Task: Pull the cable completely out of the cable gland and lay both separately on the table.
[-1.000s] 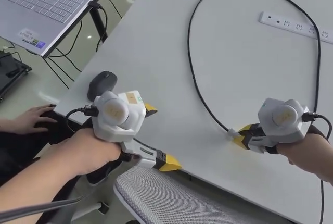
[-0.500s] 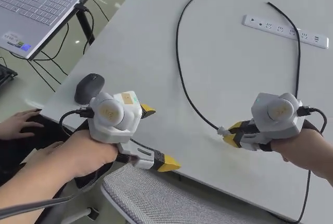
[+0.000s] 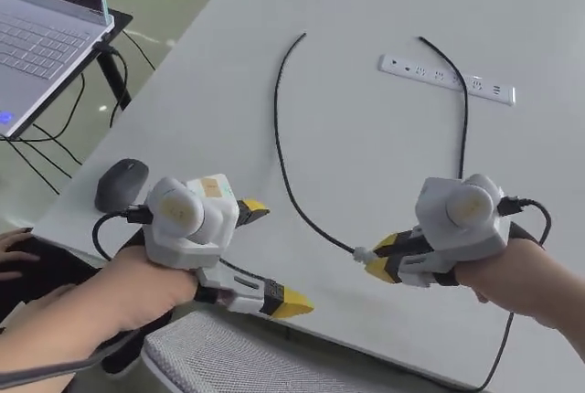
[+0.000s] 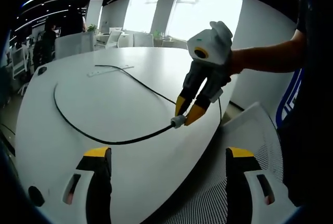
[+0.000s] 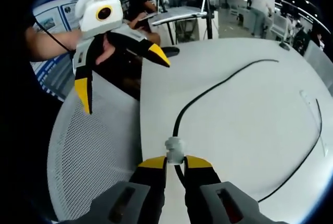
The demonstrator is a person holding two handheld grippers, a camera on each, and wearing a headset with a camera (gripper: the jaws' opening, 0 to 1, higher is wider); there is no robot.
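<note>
A long black cable (image 3: 279, 151) curves across the white table (image 3: 366, 27) and ends in a small white cable gland (image 3: 361, 253). My right gripper (image 3: 377, 263) is shut on the gland near the table's front edge. In the right gripper view the gland (image 5: 175, 149) sits pinched at the yellow tips of my right gripper (image 5: 176, 164), and the cable (image 5: 208, 91) runs away from it. My left gripper (image 3: 274, 256) hangs open and holds nothing, off the table's front edge to the left. From my left gripper (image 4: 167, 156), the gland (image 4: 178, 122) lies ahead.
A white power strip (image 3: 448, 78) with a black cord (image 3: 464, 128) lies at the back right. A dark mouse (image 3: 121, 185) rests at the table's left corner, beside a laptop (image 3: 37, 37) on a stand. A mesh chair (image 3: 201, 366) sits below the front edge.
The head camera has shifted, so everything sits further left in the picture. The two grippers have come a little closer together. The right one is still shut on the gland.
</note>
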